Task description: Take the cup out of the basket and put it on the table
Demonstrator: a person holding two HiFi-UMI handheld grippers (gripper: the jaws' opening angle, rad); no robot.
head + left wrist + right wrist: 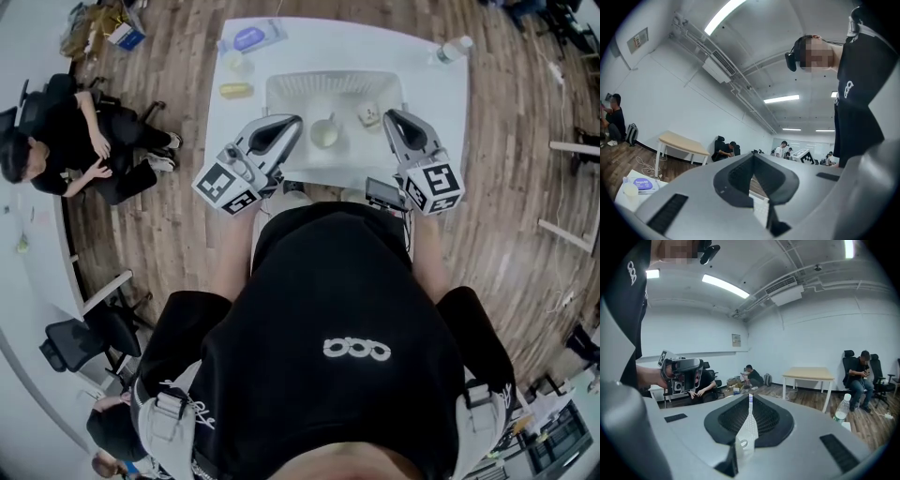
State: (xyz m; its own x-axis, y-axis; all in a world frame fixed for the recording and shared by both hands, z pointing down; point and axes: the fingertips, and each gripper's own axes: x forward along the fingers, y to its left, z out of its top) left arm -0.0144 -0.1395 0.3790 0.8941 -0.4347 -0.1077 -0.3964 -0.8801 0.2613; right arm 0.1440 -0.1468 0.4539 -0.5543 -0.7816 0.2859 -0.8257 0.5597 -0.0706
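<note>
Pointing toward the top of the frame in the head view, the left tool has its jaws shut, tips meeting, with nothing between them. Its tip hangs over the lower left part of the basket. The right tool mirrors it over the basket's right edge. In its own view its jaws are also pressed together at the tips and grip nothing; only a thin slit lower down lets white basket mesh show through.

Between the two tools, nearer the left one, the cup sits in the basket's lower middle. It stands upright with its long axis vertical and its open mouth facing up toward the camera. Which way its handle points is too small to tell there. Neither tool visibly touches it.

A small pale object lies in the basket to the cup's upper right. The basket rests on the white counter, with a bottle at the counter's upper right corner and a blue packet at its upper left.
</note>
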